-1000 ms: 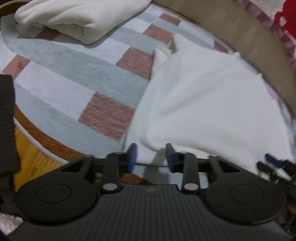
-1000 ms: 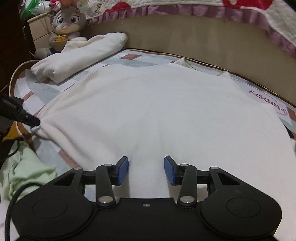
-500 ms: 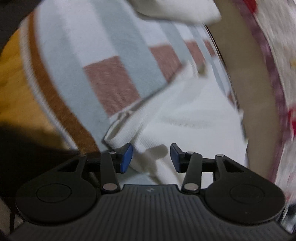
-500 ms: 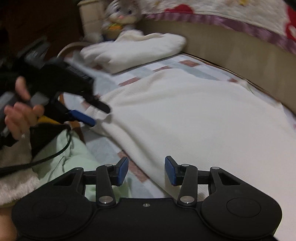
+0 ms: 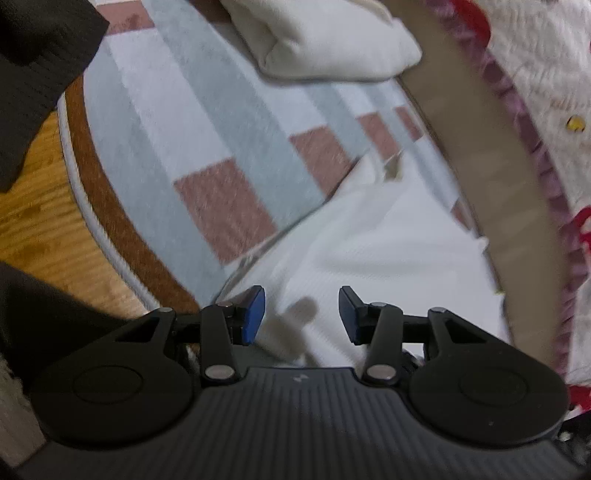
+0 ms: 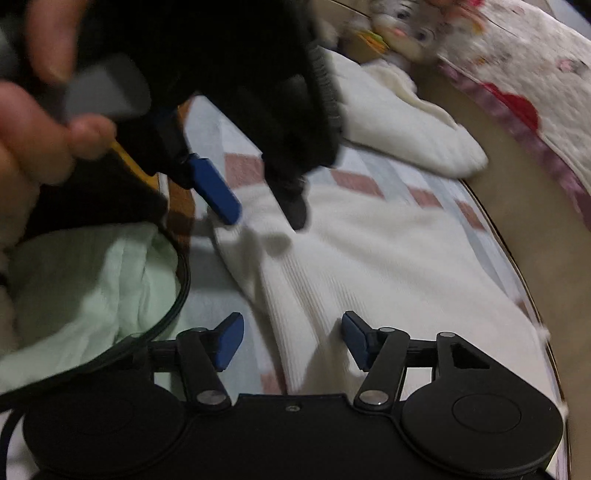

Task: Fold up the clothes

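Note:
A white ribbed garment point(image 6: 388, 258) lies spread flat on a checked mat point(image 5: 207, 147). In the left wrist view my left gripper point(image 5: 301, 314) hangs just over the near corner of the white garment point(image 5: 369, 266), jaws apart, nothing pinched. The right wrist view shows that left gripper point(image 6: 258, 206) from the side, held by a hand point(image 6: 33, 122), with its fingertips above the same corner. My right gripper point(image 6: 291, 341) sits low over the garment's ribbed edge. Its jaws are opening; the cloth lies under and between them, and the pads do not press it.
A folded white garment point(image 6: 399, 125) rests at the back of the mat, a plush rabbit point(image 6: 402, 26) behind it. A light green cloth point(image 6: 85, 288) and a black cable point(image 6: 177, 295) lie at the left. A beige bed side point(image 5: 480, 147) bounds the mat, and wooden floor point(image 5: 37, 221) borders it.
My right gripper has swung left along the garment's near edge to the corner beside the left gripper, rolling as it went, and its jaws have widened. The left gripper rolled and shifted slightly.

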### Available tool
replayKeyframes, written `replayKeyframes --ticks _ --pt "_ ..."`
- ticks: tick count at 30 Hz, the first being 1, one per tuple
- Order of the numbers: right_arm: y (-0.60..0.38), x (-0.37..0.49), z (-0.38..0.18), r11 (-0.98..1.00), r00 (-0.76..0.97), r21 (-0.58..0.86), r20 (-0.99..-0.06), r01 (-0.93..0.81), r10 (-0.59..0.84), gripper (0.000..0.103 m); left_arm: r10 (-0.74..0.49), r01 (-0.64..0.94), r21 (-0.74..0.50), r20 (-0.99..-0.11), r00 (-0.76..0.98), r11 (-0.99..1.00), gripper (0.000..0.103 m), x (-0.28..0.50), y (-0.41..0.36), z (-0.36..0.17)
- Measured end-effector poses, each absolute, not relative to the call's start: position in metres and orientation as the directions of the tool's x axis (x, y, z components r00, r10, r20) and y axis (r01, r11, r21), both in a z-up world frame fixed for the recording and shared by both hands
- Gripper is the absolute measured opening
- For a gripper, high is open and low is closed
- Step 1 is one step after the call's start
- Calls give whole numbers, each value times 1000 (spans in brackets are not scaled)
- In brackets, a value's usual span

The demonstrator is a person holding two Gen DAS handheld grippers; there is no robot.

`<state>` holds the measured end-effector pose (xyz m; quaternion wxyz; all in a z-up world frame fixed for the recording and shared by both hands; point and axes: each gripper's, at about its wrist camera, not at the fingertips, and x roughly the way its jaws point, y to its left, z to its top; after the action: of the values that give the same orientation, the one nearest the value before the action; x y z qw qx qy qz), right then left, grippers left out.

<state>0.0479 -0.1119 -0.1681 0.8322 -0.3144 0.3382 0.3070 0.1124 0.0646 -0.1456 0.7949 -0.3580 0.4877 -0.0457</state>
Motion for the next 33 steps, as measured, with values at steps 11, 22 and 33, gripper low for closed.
replayKeyframes --ticks 11,22,33 --pt "-176 101 -135 834 524 289 -669 -469 527 12 -508 -217 -684 -683 524 696 49 118 63 -143" --pt "-194 91 -136 786 518 479 -592 -391 618 12 -383 19 -495 -647 659 869 8 127 28 -116" --pt "-161 80 -168 779 405 393 -689 -488 601 37 -119 15 -150 -717 686 989 13 123 32 -87"
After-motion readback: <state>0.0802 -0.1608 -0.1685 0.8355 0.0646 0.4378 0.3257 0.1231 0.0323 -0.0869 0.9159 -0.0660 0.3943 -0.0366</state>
